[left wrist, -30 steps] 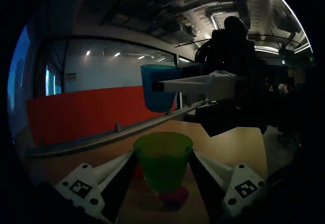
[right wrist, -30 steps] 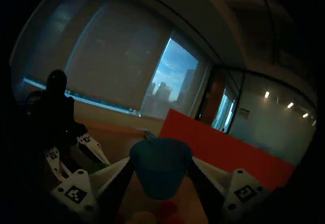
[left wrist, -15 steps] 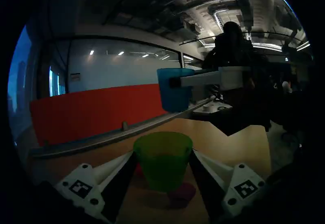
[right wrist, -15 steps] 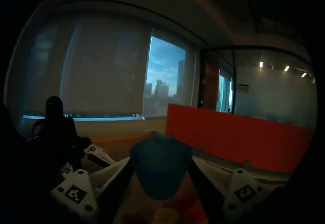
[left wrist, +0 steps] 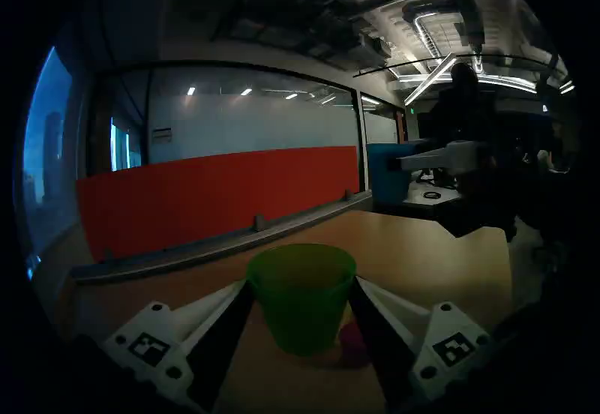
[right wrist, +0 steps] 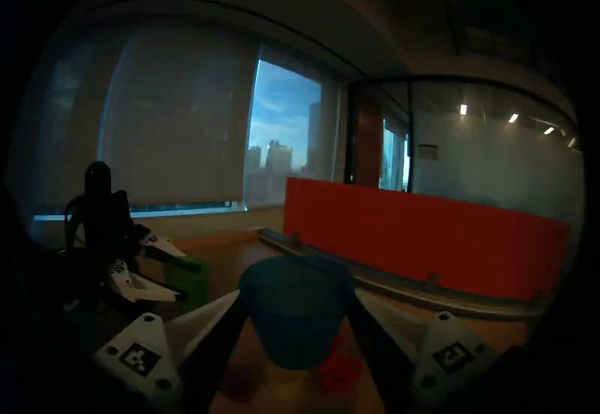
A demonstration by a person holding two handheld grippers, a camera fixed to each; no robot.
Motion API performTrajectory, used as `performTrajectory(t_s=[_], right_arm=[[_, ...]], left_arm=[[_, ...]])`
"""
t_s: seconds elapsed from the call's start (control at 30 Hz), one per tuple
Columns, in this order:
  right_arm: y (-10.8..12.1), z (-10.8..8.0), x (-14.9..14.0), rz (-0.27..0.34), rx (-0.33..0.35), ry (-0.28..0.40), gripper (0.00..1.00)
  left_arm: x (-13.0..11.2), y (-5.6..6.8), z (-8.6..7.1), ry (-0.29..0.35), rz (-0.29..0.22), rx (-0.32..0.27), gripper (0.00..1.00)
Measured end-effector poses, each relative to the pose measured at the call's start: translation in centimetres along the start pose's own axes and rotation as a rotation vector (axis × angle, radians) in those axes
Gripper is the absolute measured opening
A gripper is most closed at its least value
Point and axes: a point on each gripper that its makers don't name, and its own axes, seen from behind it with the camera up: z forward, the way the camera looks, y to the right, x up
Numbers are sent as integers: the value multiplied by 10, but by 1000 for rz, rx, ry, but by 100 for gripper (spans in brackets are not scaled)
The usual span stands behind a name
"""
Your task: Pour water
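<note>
In the left gripper view my left gripper (left wrist: 301, 310) is shut on a green cup (left wrist: 301, 305), held upright above the wooden table (left wrist: 420, 249). Farther off at the right, the right gripper (left wrist: 416, 163) holds a blue cup (left wrist: 386, 174) upright. In the right gripper view my right gripper (right wrist: 296, 324) is shut on that blue cup (right wrist: 296, 318). At the left there, the left gripper (right wrist: 161, 268) grips the green cup (right wrist: 189, 279). Whether either cup holds water cannot be seen.
A red partition (left wrist: 217, 193) with a grey rail runs along the table's far edge. Small coloured round objects lie on the table below the cups: red (right wrist: 337, 373), yellow (right wrist: 289, 380), purple (right wrist: 240, 380) and magenta (left wrist: 351, 335). A window (right wrist: 281, 140) shows a skyline.
The two grippers have moved apart. The blue cup has swung from above the green cup away to the right and lower, back to upright. Both cups stay gripped.
</note>
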Motion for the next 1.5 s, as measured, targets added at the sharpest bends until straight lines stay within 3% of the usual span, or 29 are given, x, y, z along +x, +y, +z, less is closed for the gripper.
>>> performTrajectory(t_s=[0.47, 0.8, 1.5], right_arm=[[6, -16, -32, 21, -8, -49, 90], [14, -15, -62, 21, -2, -111, 90], [20, -9, -134, -12, 30, -289, 91]], left_arm=[[-13, -2, 0, -56, 29, 5, 85], [-43, -9, 9, -154, 54, -7, 85], [-100, -21, 20, -332, 36, -58, 86]])
